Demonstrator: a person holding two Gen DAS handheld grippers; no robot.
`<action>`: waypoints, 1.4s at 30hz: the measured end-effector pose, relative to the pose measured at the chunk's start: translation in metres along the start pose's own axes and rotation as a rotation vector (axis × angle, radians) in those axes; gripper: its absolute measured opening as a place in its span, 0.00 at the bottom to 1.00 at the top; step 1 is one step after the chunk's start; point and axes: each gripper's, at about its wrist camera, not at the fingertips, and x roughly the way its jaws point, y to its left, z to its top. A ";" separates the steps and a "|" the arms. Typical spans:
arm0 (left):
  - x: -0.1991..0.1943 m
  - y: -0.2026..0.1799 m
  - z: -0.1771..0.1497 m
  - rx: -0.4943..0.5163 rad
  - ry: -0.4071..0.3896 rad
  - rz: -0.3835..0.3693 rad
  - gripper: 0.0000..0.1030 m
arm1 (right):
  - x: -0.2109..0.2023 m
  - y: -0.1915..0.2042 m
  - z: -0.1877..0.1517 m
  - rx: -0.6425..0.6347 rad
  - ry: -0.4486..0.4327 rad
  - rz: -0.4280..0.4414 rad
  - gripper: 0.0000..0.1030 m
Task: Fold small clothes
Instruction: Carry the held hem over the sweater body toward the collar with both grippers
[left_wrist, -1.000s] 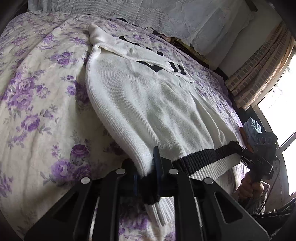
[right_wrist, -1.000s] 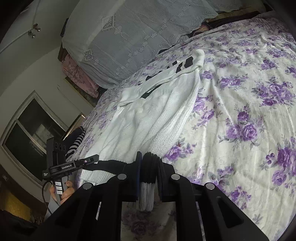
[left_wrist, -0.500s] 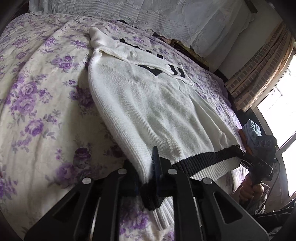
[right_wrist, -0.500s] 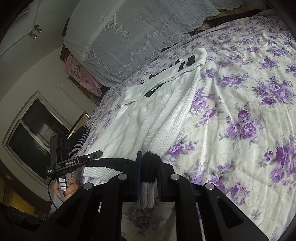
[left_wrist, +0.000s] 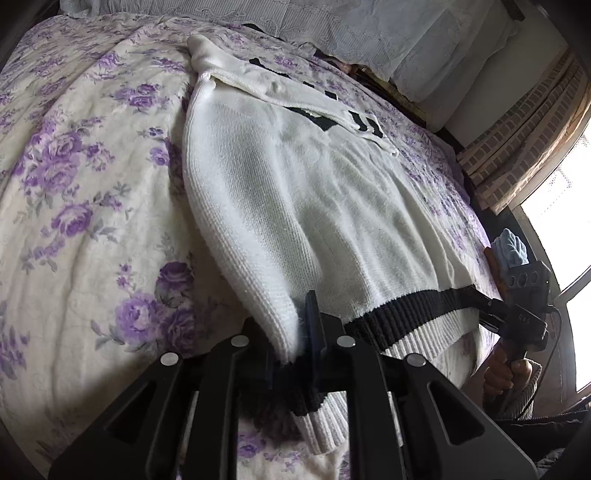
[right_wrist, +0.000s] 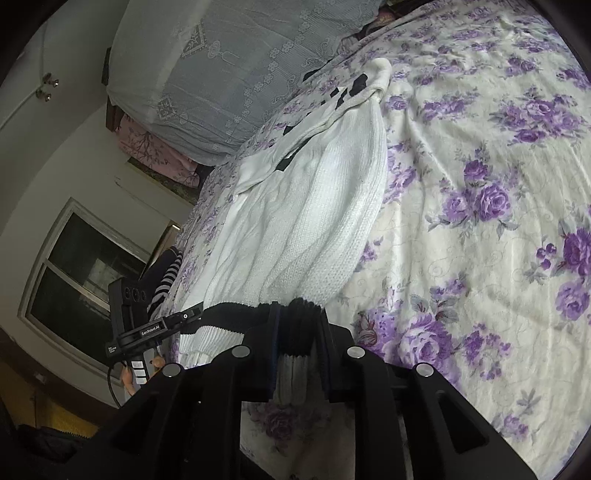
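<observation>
Sweater lay flat on bed, long axis running straight away from both tools toward pillows. Black-and-white hem was near edge, stretched between them. Left tool pinched one hem corner, right tool pinched other; both were starting to ease open, cloth between pads either way. Neither hand nearer, so fold probably went forward, hem toward collar. Floral quilt, soft and rumpled. Window at right.
</observation>
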 end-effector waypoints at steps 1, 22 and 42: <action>0.000 0.000 0.000 0.003 -0.001 0.000 0.15 | 0.002 -0.002 0.001 0.011 -0.005 0.002 0.19; -0.012 -0.020 0.077 0.089 -0.151 0.050 0.10 | 0.004 0.025 0.071 -0.055 -0.122 0.056 0.12; 0.013 -0.015 0.166 0.099 -0.160 0.121 0.10 | 0.050 0.020 0.174 -0.038 -0.144 0.020 0.12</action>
